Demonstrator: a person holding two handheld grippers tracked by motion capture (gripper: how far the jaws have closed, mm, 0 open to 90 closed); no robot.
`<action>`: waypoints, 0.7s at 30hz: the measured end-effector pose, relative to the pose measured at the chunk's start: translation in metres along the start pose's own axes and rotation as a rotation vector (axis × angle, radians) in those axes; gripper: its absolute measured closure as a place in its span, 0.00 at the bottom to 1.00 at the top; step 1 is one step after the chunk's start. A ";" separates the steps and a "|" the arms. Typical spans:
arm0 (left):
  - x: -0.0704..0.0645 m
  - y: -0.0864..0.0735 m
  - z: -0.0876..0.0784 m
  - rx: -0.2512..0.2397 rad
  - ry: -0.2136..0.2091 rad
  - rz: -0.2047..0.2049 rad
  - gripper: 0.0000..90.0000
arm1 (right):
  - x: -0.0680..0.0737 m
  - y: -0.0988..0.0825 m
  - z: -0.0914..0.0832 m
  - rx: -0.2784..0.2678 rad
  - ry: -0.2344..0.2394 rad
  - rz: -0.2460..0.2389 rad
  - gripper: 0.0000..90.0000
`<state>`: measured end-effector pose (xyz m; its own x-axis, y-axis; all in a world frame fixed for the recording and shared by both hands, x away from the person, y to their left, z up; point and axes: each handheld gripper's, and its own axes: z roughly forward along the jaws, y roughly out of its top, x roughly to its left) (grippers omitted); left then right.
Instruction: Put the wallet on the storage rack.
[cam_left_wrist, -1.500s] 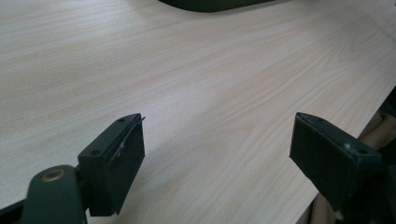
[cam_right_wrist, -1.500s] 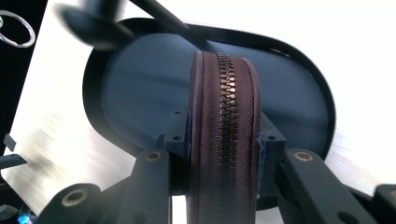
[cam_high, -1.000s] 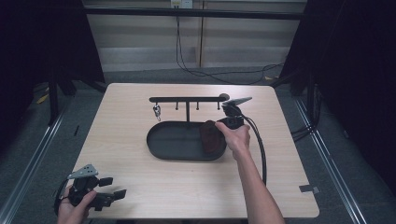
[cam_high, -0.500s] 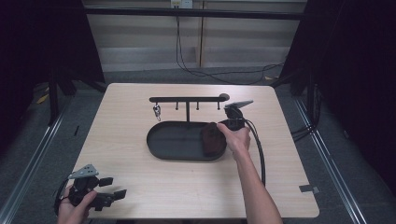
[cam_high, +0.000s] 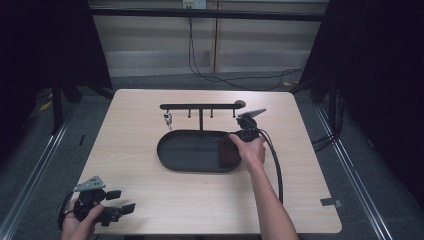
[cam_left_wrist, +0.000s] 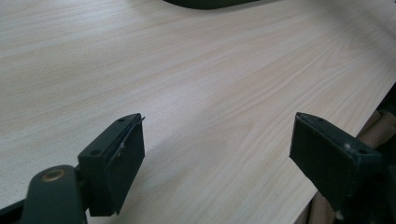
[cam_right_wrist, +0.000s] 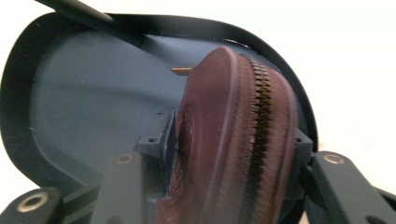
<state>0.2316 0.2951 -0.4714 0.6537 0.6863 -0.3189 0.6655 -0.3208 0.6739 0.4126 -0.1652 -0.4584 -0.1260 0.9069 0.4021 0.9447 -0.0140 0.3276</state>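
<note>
- A light wooden counter is seen from above; its near and left parts lie bare, and dark floor is seen past all four edges.
- A black oval tray is set near the middle of the counter, well apart from every edge, with open wood on its left and near sides.
- A thin black rack with small hooks stands just behind the tray's far rim; a small metal piece hangs from its left end.
- No writing or label can be read on anything.
- A brown zipped pouch is found in the right end of the tray, standing on edge with its zip uppermost.
- The right tool is held at the tray's right end. In the right gripper view its jaws stand on either side of the pouch, part open; they have just been opening. The left pad is seen close against the pouch, but whether it presses cannot be told.
- The left tool is held at the near left corner of the counter, close to the near edge. Its jaws are spread wide, with only bare wood seen between them, and nothing is held.
</note>
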 end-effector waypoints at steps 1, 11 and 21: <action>0.000 0.000 0.000 -0.001 0.001 0.005 0.20 | 0.001 0.000 0.001 -0.002 -0.009 -0.014 0.49; 0.000 0.000 0.001 0.001 0.002 0.003 0.20 | -0.007 -0.002 -0.017 -0.005 -0.038 -0.002 0.49; 0.000 0.000 0.001 0.003 0.000 0.000 0.20 | -0.013 -0.004 -0.036 -0.010 -0.069 0.032 0.60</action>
<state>0.2319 0.2942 -0.4718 0.6534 0.6866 -0.3188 0.6669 -0.3228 0.6716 0.3999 -0.1924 -0.4345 -0.0742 0.9326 0.3531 0.9448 -0.0476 0.3242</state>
